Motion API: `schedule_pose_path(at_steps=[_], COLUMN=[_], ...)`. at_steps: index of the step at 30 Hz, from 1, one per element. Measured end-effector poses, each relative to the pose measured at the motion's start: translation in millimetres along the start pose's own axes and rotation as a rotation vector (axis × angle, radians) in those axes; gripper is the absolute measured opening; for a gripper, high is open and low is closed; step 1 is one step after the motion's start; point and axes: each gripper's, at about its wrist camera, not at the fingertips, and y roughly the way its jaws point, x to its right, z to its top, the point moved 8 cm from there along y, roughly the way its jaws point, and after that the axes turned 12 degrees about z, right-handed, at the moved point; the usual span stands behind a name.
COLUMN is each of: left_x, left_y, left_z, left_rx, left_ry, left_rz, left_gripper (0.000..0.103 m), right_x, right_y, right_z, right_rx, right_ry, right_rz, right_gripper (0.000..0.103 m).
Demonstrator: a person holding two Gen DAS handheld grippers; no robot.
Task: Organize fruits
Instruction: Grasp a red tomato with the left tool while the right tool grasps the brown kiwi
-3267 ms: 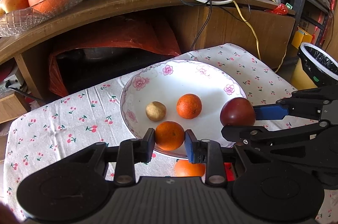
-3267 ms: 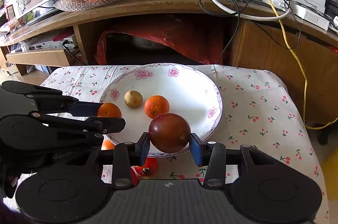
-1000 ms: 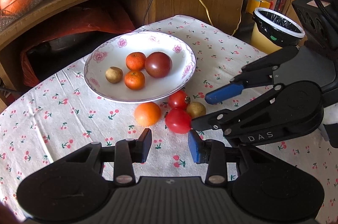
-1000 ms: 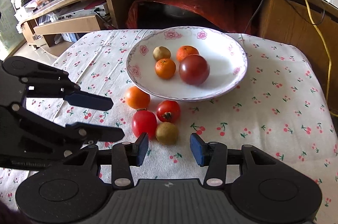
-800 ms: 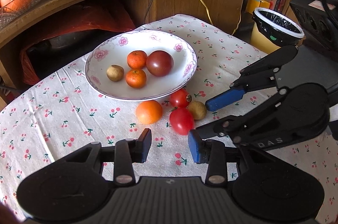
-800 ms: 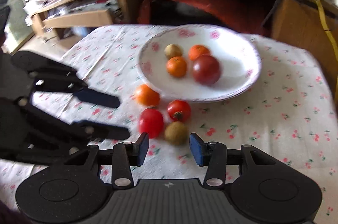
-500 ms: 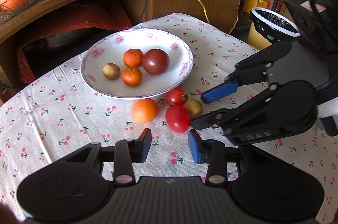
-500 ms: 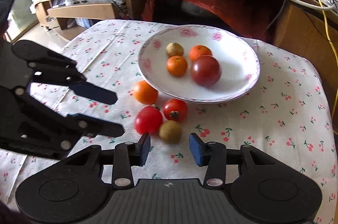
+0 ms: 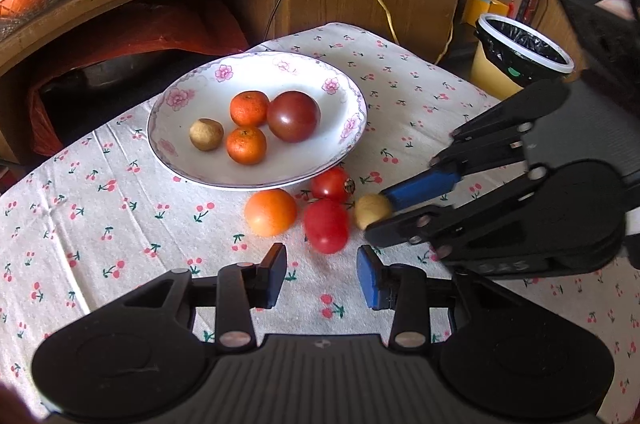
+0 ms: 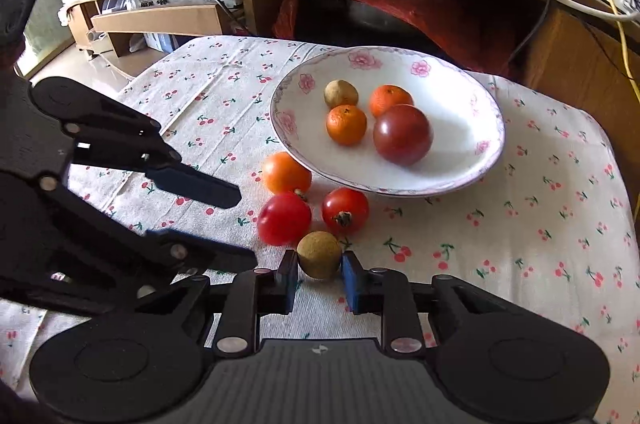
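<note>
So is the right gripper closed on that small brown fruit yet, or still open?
Closed on it. In the right wrist view the right gripper has both pads against the brown fruit, which sits on the cloth.

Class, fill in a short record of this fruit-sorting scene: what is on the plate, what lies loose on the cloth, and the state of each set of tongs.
plate: four fruits: two small oranges, a dark red tomato, a small brown fruit
loose on tablecloth: one orange, two red tomatoes, one brown round fruit
right tongs: shut on the brown round fruit, which sits on the cloth
left tongs: open, holding nothing, just short of the nearest red tomato
background: glass bowl of oranges on the wooden shelf
</note>
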Motion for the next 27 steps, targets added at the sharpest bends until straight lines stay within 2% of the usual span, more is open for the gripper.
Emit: schedule_pose_path(at_steps=[7, 13, 17, 19, 27], left_x=[12.8, 19.1, 23.5, 22.7, 23.3], left_y=[19.1, 27.4, 27.4, 26.1, 10.3], left_z=[4.2, 11.6, 11.7, 11.8, 1.4], left_rx=[-0.013, 0.016, 0.029, 0.029, 0.005], left_ry=[-0.028, -0.038, -0.001, -0.005, 0.022], left_rz=[-0.001, 0.029, 0.066, 0.069, 0.056], left_gripper=[0.046, 0.046, 0.042, 0.036, 0.036], right_x=[15.3, 26.8, 32.0, 32.7, 24.8], right_y=[-14.9, -19.0, -19.9, -20.3, -17.1], right_z=[-5.5, -18.0, -21.8, -21.5, -23.0], right_rx=[0.013, -0.005, -0.012, -0.013, -0.031], right_ry=[0.042, 0.077, 0.091, 0.092, 0.072], right_rz=[-0.052, -0.066, -0.073, -0.075, -0.067], right_gripper=[0.019, 0.019, 0.019, 0.019, 0.019])
